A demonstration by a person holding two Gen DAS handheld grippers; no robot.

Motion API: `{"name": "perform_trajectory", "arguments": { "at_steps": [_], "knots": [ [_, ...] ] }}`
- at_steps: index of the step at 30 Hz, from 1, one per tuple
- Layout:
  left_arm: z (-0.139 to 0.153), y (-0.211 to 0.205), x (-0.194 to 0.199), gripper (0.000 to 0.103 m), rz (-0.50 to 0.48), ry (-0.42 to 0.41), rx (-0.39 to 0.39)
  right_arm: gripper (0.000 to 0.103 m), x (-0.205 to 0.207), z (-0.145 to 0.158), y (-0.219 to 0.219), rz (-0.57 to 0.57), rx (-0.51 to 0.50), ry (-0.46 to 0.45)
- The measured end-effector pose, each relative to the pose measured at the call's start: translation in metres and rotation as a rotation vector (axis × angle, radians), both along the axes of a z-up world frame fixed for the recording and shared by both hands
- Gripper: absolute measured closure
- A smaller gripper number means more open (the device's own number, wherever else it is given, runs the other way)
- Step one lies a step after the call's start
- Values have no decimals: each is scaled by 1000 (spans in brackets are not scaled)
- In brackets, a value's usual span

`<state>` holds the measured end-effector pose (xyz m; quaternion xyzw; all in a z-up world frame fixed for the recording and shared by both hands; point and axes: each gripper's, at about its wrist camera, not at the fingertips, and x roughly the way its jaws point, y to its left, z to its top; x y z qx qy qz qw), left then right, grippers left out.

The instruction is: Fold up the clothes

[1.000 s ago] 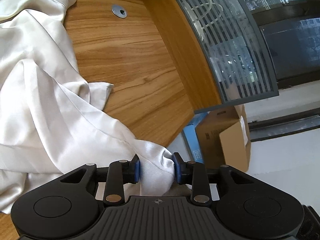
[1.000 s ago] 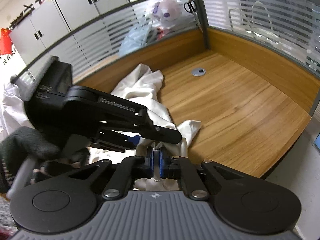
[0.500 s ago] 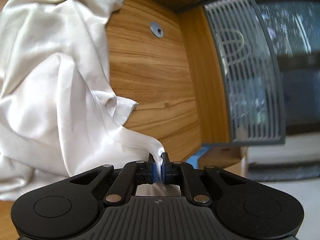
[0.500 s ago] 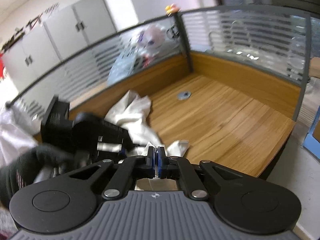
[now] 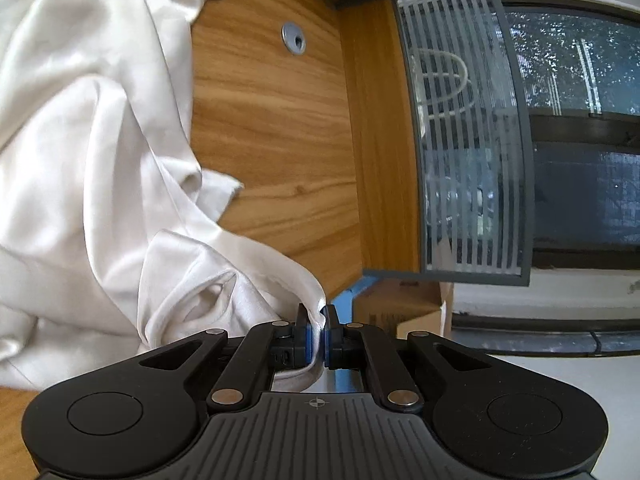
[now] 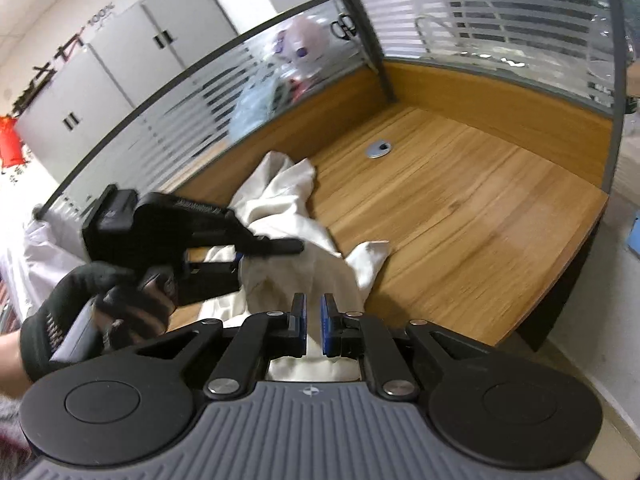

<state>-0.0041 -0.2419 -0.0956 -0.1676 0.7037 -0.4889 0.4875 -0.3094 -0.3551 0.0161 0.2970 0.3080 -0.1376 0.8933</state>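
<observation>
A cream satin garment (image 5: 100, 160) lies crumpled over the left part of the wooden desk (image 5: 272, 120). My left gripper (image 5: 318, 316) is shut on a thin edge of it near the desk's front corner, and the cloth rises to the pads. In the right wrist view the garment (image 6: 288, 200) spreads from the back partition toward me. My right gripper (image 6: 313, 312) hovers over its near end. Its jaws are opening, a narrow gap shows cloth behind them, and the pads do not press on it. The left gripper (image 6: 240, 258) sits just to the left, held by a gloved hand (image 6: 92, 308).
A metal cable grommet (image 6: 379, 149) is set in the bare desk (image 6: 460, 208) at the right. Striped glass partitions (image 5: 468, 140) wall the back and side. A cardboard box (image 5: 404, 304) stands on the floor past the desk corner. Grey cabinets (image 6: 120, 64) stand behind.
The left jaws closed from wide apart onto the cloth edge and the wrist rolled. The right jaws, shut before, have parted slightly, and the right gripper drew away from the left one.
</observation>
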Motion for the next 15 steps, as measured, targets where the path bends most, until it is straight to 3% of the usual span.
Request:
{"name": "perform_trajectory", "arguments": {
  "at_steps": [2,4,13,15],
  "knots": [
    [-2,0,-3,96,-5,34,10,77,6,-3,0,13,-18,17],
    [-3,-1,-6,96,-12,62,16,70,15,-8,3,32,-23,31],
    [5,-8,-23,95,-97,148,16,71,44,-48,10,68,13,75],
    [7,-11,-26,94,-128,129,13,80,45,-53,7,48,41,68]
  ]
}}
